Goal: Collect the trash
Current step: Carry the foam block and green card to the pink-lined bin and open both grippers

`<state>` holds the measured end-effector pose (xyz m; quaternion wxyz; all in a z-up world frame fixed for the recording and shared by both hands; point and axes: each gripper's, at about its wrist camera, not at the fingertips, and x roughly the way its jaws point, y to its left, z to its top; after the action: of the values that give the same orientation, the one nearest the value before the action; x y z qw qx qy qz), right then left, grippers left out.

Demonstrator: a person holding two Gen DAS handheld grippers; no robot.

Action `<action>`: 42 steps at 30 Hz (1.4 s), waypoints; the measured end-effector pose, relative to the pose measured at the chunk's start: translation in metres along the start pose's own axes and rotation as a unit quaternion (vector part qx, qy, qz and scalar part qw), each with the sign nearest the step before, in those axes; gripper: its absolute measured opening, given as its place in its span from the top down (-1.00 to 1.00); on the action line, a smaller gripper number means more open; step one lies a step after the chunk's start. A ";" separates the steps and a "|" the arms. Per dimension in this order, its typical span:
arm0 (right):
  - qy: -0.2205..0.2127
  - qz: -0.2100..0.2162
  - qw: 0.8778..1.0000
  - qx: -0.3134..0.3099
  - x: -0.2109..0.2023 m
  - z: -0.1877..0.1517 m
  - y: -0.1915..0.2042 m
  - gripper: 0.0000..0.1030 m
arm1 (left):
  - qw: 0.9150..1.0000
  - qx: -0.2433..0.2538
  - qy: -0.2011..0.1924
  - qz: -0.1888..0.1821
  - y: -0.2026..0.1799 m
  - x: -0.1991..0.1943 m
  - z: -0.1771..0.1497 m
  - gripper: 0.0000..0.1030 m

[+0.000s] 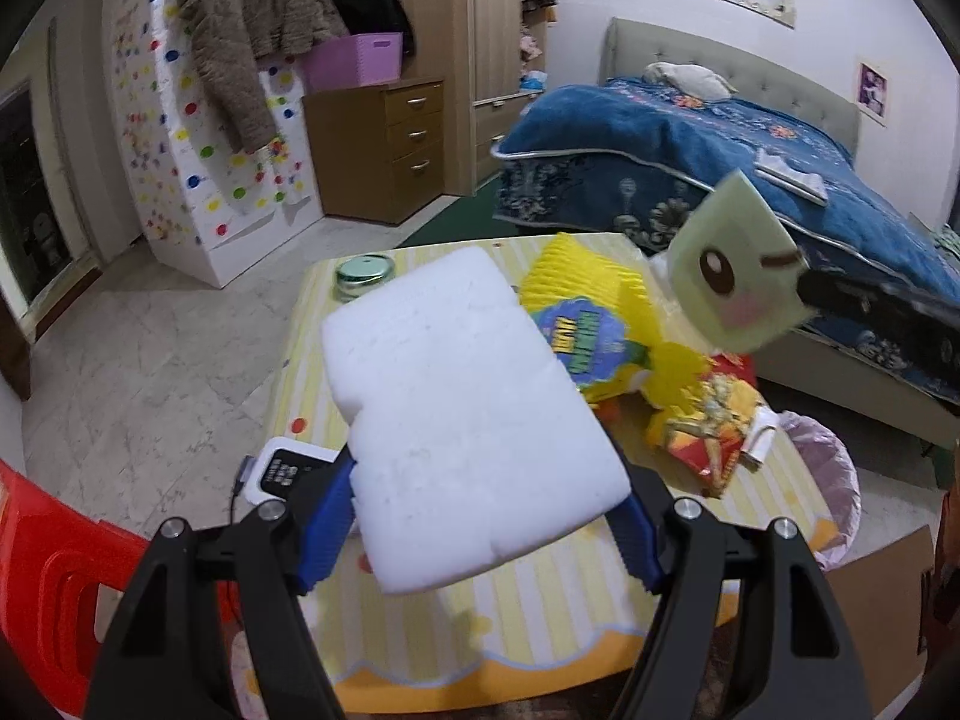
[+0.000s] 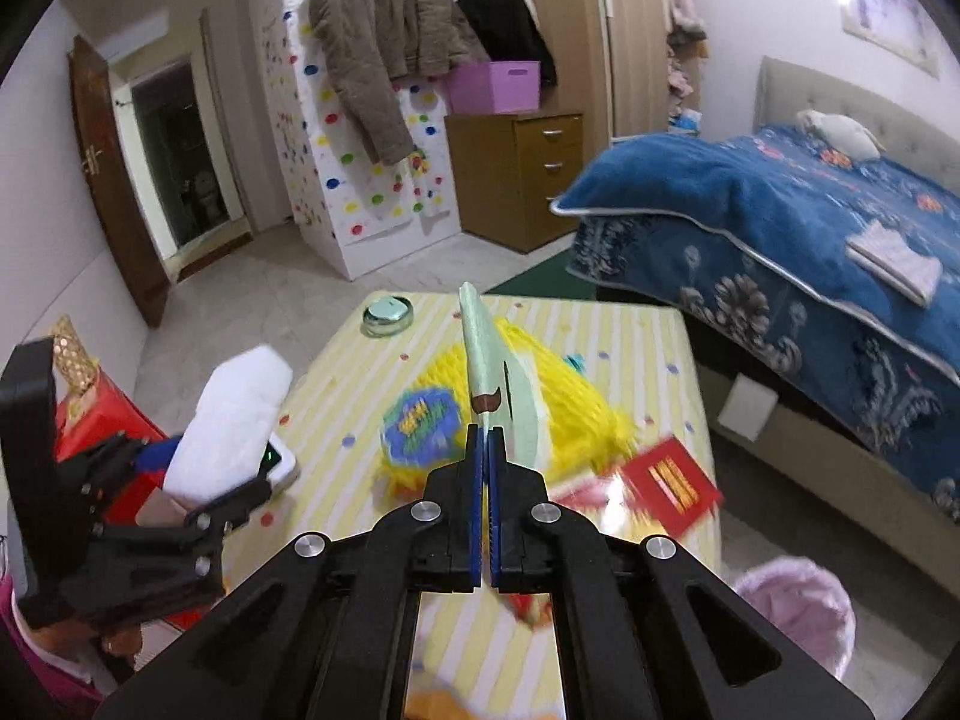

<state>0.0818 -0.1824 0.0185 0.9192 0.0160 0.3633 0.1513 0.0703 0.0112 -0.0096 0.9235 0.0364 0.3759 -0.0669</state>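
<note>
We see two pieces of trash already off the bench. A thick white foam slab sits between the blue pads of the left gripper, whose jaws stand wide and press on its two sides; its long axis runs away from the camera, tilted up and to the left. A thin pale-green card with a cartoon winking face is pinched at its lower edge by the right gripper, whose jaws are pressed together on it; from the right wrist we see the card edge-on, standing upright above the pads.

The relation we judge the coming move turns on: the pink-lined waste bin stands on the floor just beside the bench's right edge, below and to the right of both grippers, so the right hand is the nearer.

On the yellow striped bench there remain a yellow mesh wrapper with a blue label, a red and gold snack packet near the bin-side edge, a round green-lidded tin at the far corner and a small white device with a dark screen.

The foam hides part of the bench; the bin is cut off in both views, and its contents cannot be made out. The wrappers blur in the right wrist view.
</note>
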 end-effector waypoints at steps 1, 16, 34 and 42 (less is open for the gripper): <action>0.002 -0.004 1.000 0.007 -0.006 -0.006 -0.004 0.99 | 1.000 0.004 -0.001 -0.005 -0.004 0.000 -0.001 -0.38; -0.002 -0.078 0.991 0.110 -0.074 -0.077 -0.069 0.99 | 0.991 0.095 -0.010 -0.096 -0.105 -0.012 -0.016 -0.38; 0.015 -0.183 0.963 0.197 -0.106 -0.136 -0.175 0.99 | 0.951 0.233 0.016 -0.203 -0.282 0.037 -0.018 -0.39; 0.027 -0.197 0.952 0.231 -0.092 -0.153 -0.225 0.99 | 0.939 0.249 0.037 -0.233 -0.329 0.068 -0.016 -0.44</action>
<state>-0.0248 -0.4364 -0.0645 0.8916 0.1519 0.4092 -0.1207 0.0577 -0.3191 -0.0739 0.8287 0.1794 0.3792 -0.3705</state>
